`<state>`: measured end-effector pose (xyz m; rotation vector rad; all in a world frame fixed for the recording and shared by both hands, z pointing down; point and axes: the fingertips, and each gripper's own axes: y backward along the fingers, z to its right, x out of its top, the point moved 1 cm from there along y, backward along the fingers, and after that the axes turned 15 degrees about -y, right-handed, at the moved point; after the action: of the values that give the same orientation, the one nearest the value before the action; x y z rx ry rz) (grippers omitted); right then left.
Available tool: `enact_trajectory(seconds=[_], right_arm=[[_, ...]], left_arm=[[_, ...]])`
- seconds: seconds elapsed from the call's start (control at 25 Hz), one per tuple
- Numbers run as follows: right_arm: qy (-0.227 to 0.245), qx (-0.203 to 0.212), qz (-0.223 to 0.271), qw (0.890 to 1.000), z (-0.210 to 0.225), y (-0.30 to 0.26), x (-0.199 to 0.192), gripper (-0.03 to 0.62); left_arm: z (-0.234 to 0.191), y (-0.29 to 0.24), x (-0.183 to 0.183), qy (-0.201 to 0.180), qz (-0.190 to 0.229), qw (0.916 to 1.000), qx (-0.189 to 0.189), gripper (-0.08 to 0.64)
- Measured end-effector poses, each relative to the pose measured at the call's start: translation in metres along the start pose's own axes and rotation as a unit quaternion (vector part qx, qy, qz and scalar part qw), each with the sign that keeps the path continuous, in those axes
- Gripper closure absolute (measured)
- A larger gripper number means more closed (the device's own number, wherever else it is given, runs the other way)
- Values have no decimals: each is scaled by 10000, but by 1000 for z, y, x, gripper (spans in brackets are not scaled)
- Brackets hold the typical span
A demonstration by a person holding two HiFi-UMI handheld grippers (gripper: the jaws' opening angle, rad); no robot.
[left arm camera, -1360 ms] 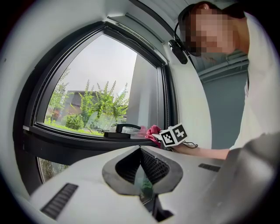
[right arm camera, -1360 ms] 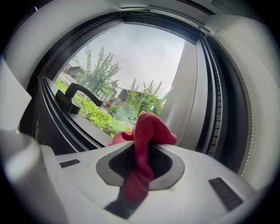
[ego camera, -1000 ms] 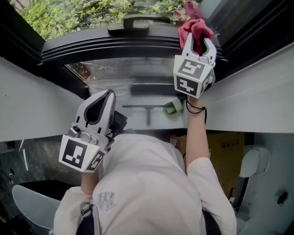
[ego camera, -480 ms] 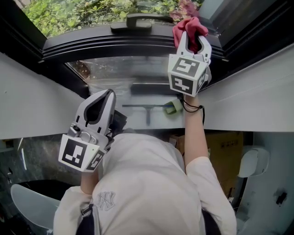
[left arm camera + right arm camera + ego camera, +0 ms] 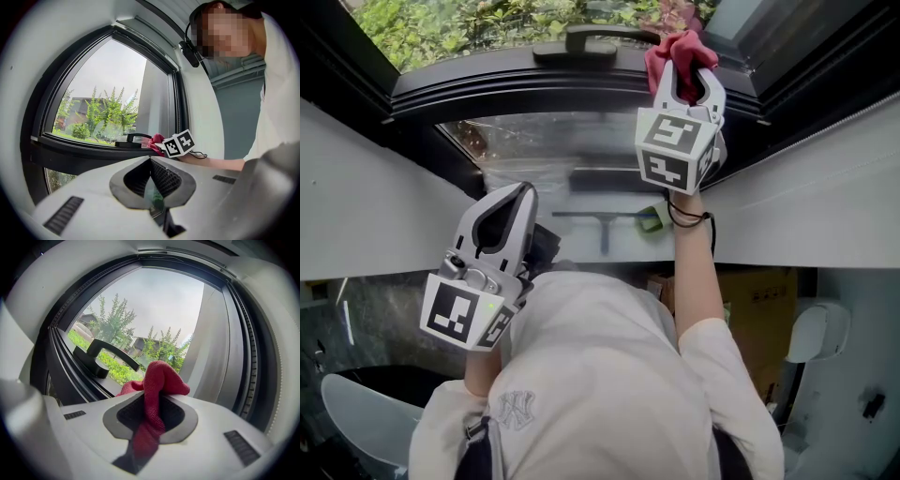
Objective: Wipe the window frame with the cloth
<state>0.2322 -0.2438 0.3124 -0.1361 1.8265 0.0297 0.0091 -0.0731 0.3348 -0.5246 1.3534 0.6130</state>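
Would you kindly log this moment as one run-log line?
stage: wipe | right gripper: shut on red cloth, at window frame by handle | left gripper: shut, low, away from window frame

The cloth [image 5: 157,380] feels soft, nubbly red fabric in my right gripper [image 5: 152,411] of smooth matt grey plastic with ribbed black pads [image 5: 130,413], against the dark, smooth, faintly glossy window frame [image 5: 534,89].

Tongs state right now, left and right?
Left tongs: shut, empty.
Right tongs: shut on the cloth.
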Motion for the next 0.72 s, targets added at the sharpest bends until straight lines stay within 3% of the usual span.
enact_trajectory(seconds=[0.72], right_arm=[[-103, 224, -53, 9997, -22, 0, 4, 523]], left_arm=[[-8, 14, 2, 79, 135, 9997, 192, 551]])
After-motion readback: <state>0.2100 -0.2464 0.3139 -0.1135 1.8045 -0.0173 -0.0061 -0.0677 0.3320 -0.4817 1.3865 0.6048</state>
